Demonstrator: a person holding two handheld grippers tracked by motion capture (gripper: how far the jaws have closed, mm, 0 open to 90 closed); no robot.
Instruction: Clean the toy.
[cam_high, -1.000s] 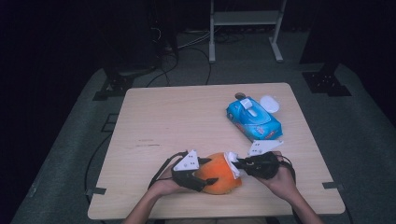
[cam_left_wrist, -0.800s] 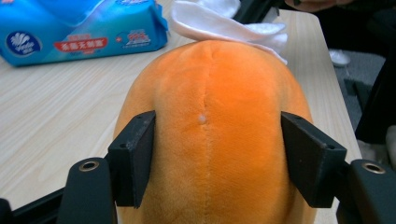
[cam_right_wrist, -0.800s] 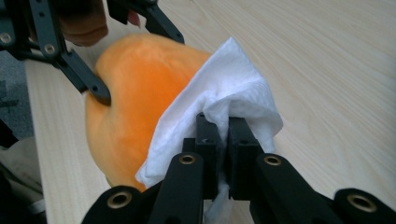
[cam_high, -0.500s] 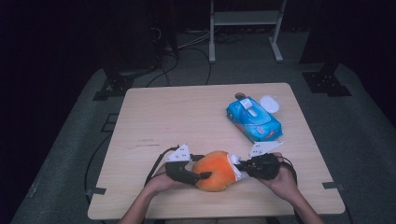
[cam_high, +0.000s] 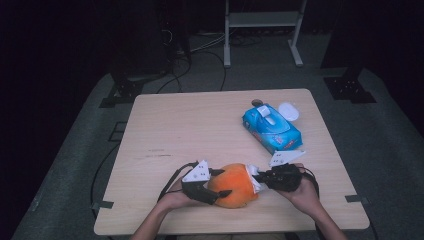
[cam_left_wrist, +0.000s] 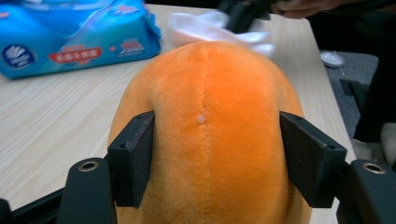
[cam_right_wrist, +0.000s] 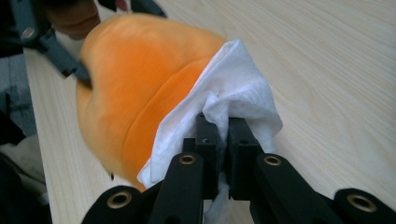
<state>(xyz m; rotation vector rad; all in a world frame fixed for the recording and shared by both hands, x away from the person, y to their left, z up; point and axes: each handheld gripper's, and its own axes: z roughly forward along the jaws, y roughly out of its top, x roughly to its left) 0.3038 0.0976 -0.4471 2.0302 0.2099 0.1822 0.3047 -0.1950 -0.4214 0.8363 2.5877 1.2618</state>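
Where the pale wooden desk (cam_high: 165, 130) comes nearest the person, a round orange plush toy (cam_high: 234, 185) lies at its near edge, between the two grippers. The left gripper (cam_high: 216, 184) clamps its jaws against both sides of the toy. The right gripper (cam_high: 256, 178) has its jaws pinched tight on a crumpled white tissue (cam_right_wrist: 224, 102), which rests against the toy's right side. Farther right, a blue soft pack of wet wipes (cam_high: 271, 128) lies flat, with a small white round lid (cam_high: 289, 110) just beyond.
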